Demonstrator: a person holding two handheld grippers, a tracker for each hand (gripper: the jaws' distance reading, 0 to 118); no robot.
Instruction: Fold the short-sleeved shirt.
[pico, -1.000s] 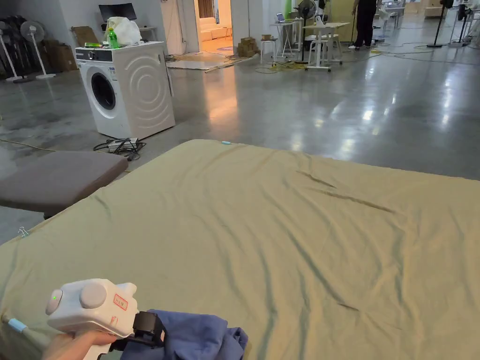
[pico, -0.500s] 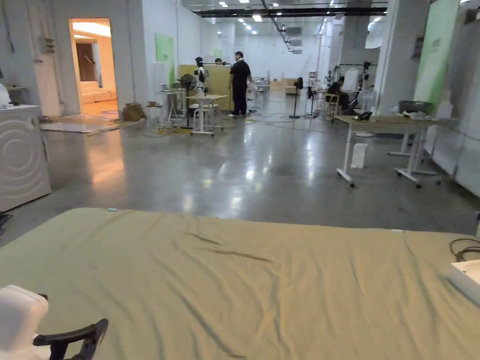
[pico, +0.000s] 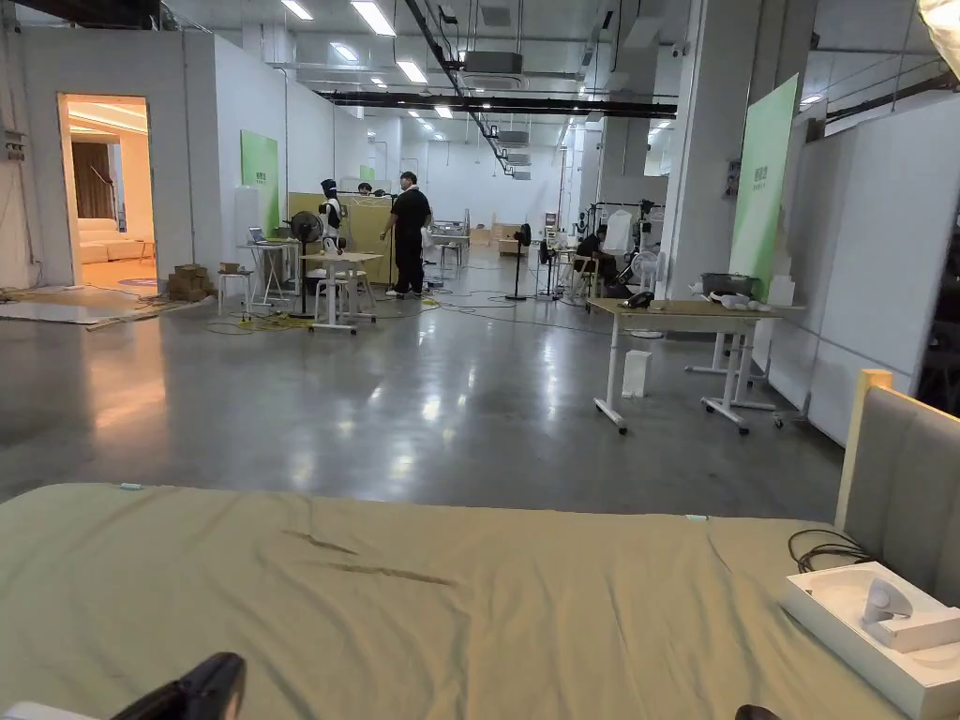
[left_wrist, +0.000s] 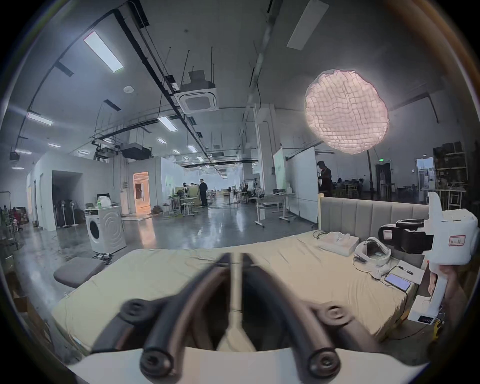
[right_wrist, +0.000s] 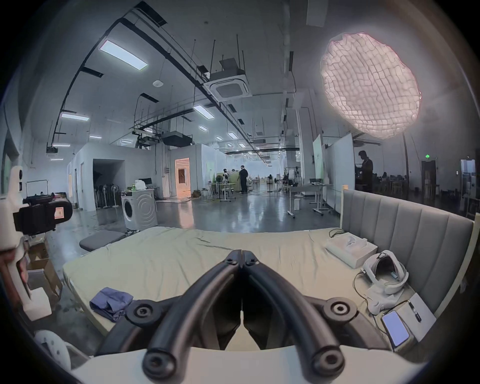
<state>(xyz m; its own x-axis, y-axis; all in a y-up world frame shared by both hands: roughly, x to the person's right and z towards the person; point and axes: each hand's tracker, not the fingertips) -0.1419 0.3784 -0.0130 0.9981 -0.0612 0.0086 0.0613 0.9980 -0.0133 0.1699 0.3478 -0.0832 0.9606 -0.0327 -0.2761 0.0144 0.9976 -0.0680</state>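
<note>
The blue short-sleeved shirt (right_wrist: 111, 302) lies crumpled near the left front corner of the bed, on the green sheet (pico: 469, 600). No gripper touches it. My left gripper (left_wrist: 236, 257) is held above the bed with a narrow gap between its jaws and nothing in them; the sheet shows through the gap. It is seen from the side at the far left (right_wrist: 68, 210) of the right gripper view, and one black jaw tip (pico: 220, 680) pokes into the head view's bottom edge. My right gripper (right_wrist: 242, 253) has its tips touching, with nothing held. A hand holds it to the right (left_wrist: 389, 231).
A white box (pico: 877, 623), a headset (right_wrist: 384, 275), a phone (right_wrist: 394, 328) and cables lie along the grey headboard (pico: 905, 487) on the right. A grey bench (right_wrist: 102, 239) and a washing machine (right_wrist: 140, 210) stand left of the bed. People stand far off.
The head camera has swung up and to the right. The left gripper, which was at the blue shirt a second ago, is now lifted off it and the shirt lies on the bed.
</note>
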